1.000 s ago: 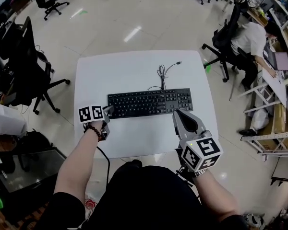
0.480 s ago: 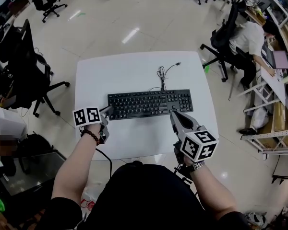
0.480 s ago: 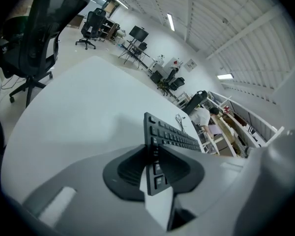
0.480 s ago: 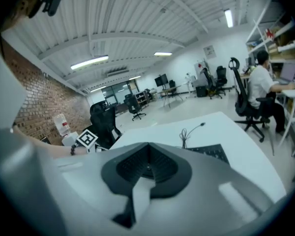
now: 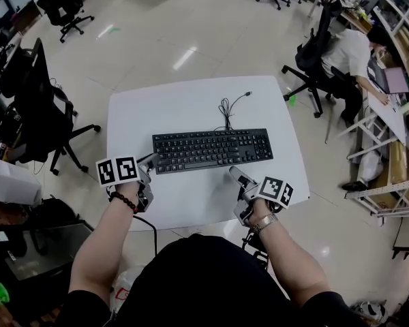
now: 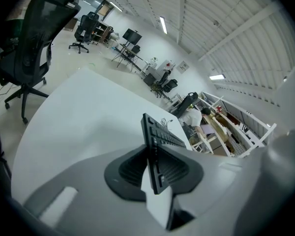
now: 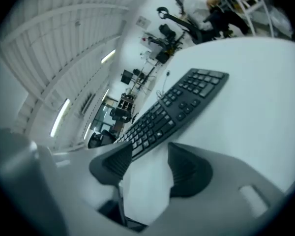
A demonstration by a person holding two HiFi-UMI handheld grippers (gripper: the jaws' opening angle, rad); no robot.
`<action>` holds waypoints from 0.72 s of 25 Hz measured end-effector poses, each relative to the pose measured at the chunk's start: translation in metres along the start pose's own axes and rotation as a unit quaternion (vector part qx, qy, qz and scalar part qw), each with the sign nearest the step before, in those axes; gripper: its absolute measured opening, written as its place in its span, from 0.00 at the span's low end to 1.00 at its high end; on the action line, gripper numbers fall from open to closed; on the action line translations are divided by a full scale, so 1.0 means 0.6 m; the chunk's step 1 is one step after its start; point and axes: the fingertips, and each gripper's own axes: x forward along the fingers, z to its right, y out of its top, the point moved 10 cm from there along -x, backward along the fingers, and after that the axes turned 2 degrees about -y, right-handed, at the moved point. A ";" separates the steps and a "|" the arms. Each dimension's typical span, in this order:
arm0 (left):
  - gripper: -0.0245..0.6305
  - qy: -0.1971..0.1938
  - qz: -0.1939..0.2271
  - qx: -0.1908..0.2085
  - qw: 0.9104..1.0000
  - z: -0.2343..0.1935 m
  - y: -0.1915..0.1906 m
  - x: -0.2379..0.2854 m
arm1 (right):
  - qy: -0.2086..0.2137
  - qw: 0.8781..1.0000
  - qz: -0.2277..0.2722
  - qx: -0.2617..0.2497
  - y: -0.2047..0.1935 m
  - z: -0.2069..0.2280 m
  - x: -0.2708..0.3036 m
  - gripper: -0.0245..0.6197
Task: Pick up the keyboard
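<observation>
A black keyboard (image 5: 213, 150) lies across the middle of the white table (image 5: 191, 101), its cable (image 5: 226, 105) curling off toward the far edge. My left gripper (image 5: 150, 161) is at the keyboard's left end. In the left gripper view that end of the keyboard (image 6: 160, 136) stands edge-on between the jaws of the left gripper (image 6: 156, 167), which are closing with both pads against it. My right gripper (image 5: 235, 176) is low over the table, just in front of the keyboard's front edge, right of centre. The right gripper (image 7: 150, 163) has opening jaws holding nothing, and the keyboard (image 7: 179, 107) lies just beyond the tips.
A black office chair (image 5: 37, 107) stands left of the table and another chair (image 5: 307, 53) at its far right corner. A seated person (image 5: 351, 53) works at a desk on the right. Bare tabletop stretches beyond the keyboard.
My right gripper has sunk toward the table, rolled over and opened its jaws. My left gripper has closed on the keyboard's left end and come up toward the camera.
</observation>
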 end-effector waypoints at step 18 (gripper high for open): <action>0.14 0.005 -0.002 -0.006 1.000 0.025 -0.007 -0.011 | 0.080 0.977 0.117 0.161 0.044 0.105 0.099 0.31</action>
